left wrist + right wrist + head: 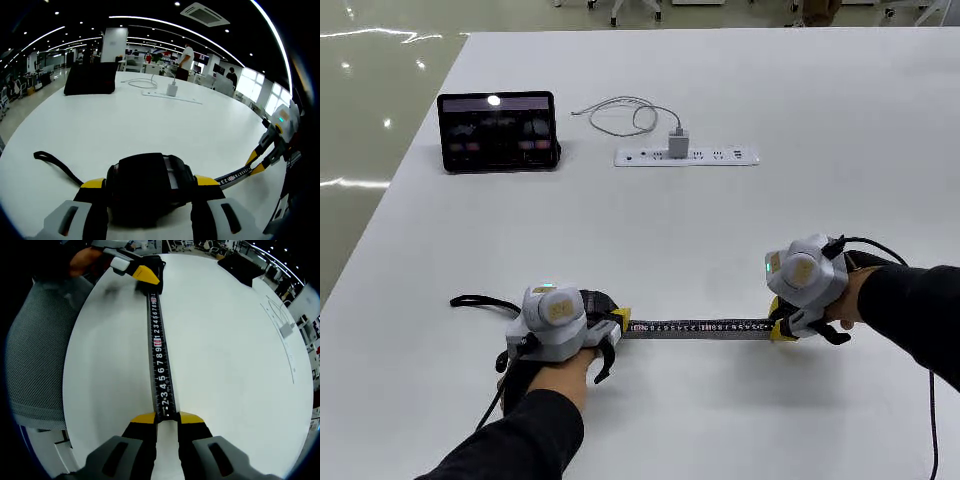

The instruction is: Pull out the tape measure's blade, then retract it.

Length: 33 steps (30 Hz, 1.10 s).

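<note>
Worktop [770,100], white, matte and broad, carries everything here. Well beyond both pairs of fingers, a dark tablet [498,130] stands propped with its glossy screen lit. Just beside it, a flat white power strip [687,156] lies with a small white charger [677,142] plugged in. A thin pale cable [620,115] loops loosely behind the charger. All of these sit far from the tape.

The left gripper [610,325] has grey plastic fingers with yellow tips. They are clamped on either side of the tape measure case [150,185], a squat black block with rounded edges that sits low on the worktop. A black strap [55,165] trails from the case across the surface, away from the other gripper.

From the case the blade [159,365] runs straight to the right gripper [167,417]. It is a narrow dark band printed with pale numerals and spans the gap between the two pairs of fingers. The right fingers, also yellow-tipped, are pinched together on the blade's free end. The end hook is buried between them, so its shape is probably not readable. Whether the blade touches the worktop along its run I cannot tell.
</note>
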Available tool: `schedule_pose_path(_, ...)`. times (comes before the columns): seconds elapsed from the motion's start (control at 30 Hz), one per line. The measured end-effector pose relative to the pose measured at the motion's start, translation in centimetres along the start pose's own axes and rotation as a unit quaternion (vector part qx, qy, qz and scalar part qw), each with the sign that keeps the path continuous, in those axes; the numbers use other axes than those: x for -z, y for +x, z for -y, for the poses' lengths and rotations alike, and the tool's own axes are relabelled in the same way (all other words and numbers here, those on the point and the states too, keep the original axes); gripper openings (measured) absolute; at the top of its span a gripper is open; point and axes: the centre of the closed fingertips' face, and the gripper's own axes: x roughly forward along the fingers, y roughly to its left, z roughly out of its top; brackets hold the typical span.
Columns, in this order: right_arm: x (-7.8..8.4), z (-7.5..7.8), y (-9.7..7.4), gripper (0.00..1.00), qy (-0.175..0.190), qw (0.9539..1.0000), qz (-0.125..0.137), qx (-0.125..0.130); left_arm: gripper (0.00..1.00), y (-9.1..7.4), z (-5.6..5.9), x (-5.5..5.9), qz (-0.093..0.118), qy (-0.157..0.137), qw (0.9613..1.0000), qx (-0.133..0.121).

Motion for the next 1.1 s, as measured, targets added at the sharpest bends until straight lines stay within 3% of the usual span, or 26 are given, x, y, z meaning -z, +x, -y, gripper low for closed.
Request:
schedule_pose_path(0.73,-1.1,-0.2,0.5,0.11,0.011,0.9999,0.004,0.002,0.63,0.1,0.1,0.0,-0.006,-0.004,1.0000,0.004)
schedule_pose_path(1.1,-2.8,-0.5,1.1,0.11,0.013,0.9998,0.018,0.003,0.63,0.1,0.1,0.1,-0.008,-0.005,0.9999,0.007)
